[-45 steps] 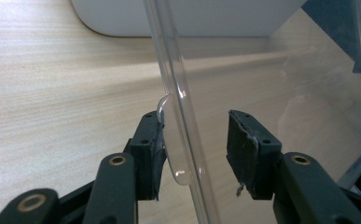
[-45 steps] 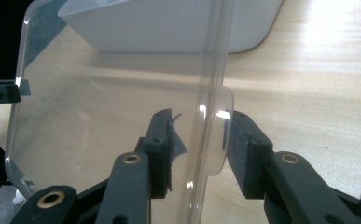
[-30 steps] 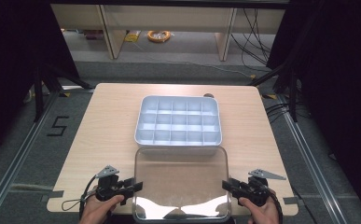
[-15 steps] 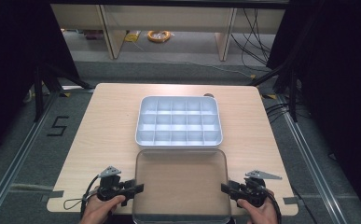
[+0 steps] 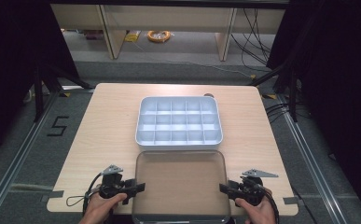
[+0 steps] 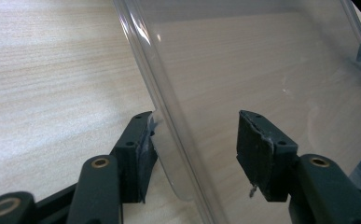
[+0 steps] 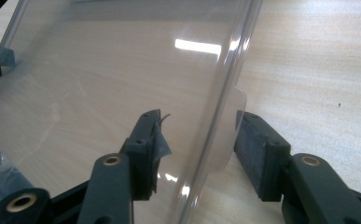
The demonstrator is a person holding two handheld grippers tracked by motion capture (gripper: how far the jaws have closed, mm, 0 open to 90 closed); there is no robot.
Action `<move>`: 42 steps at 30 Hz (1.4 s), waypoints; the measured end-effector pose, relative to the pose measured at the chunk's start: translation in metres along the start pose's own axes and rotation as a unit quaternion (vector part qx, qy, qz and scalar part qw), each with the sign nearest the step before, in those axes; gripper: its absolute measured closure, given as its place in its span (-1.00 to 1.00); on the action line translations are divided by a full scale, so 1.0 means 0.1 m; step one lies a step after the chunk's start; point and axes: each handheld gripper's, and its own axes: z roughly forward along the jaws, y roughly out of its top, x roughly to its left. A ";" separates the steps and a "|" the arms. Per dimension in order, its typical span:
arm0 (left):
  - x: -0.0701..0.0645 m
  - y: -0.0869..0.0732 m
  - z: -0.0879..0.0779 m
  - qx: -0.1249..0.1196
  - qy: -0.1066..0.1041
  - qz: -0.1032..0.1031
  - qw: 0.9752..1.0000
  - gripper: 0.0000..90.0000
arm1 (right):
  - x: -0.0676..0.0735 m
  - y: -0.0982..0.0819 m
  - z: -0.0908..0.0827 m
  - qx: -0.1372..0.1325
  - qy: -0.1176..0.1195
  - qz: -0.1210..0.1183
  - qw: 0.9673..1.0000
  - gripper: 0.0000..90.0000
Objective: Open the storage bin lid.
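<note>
A clear plastic lid [image 5: 180, 182] lies flat on the wooden table [image 5: 108, 121], just in front of a white compartment tray [image 5: 178, 145]. My left gripper [image 5: 140, 187] sits at the lid's left edge and my right gripper [image 5: 223, 188] at its right edge. In the left gripper view the jaws [image 6: 194, 126] straddle the rim of the lid [image 6: 262, 60] with a wide gap. The right gripper view shows the same: its jaws [image 7: 199, 126] stand either side of the lid's rim [image 7: 113, 70], pads off it. Both pairs of jaws have just been opening.
The tray's compartments hold nothing that I can see. The lid's near edge reaches the table's front edge. Beyond the table are a grey floor with a taped "5" [image 5: 57, 126], shelf legs, and an orange cable coil [image 5: 159, 35].
The lid's near edge, raised and glinting a second ago, has come down flat on the table. Both grippers' jaws have spread apart off the rim.
</note>
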 end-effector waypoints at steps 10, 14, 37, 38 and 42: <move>0.02 0.01 -0.01 -0.015 0.017 -0.009 1.000 -0.14 | 0.00 0.04 0.02 -0.005 -0.018 -0.022 1.000 0.15; 0.04 0.01 -0.02 -0.024 0.025 -0.014 0.999 -0.21 | 0.01 0.04 0.01 -0.013 -0.008 -0.004 1.000 0.15; -0.07 0.11 -0.21 -0.067 -0.010 0.071 0.995 -0.40 | -0.04 0.21 -0.15 -0.102 0.004 -0.075 0.992 -0.25; -0.09 0.11 -0.23 -0.067 -0.011 0.076 0.995 -0.42 | -0.02 0.21 -0.16 -0.102 0.008 -0.077 0.992 -0.26; -0.14 0.09 -0.28 -0.072 -0.018 0.099 0.992 -0.48 | 0.01 0.19 -0.20 -0.107 0.010 -0.095 0.990 -0.31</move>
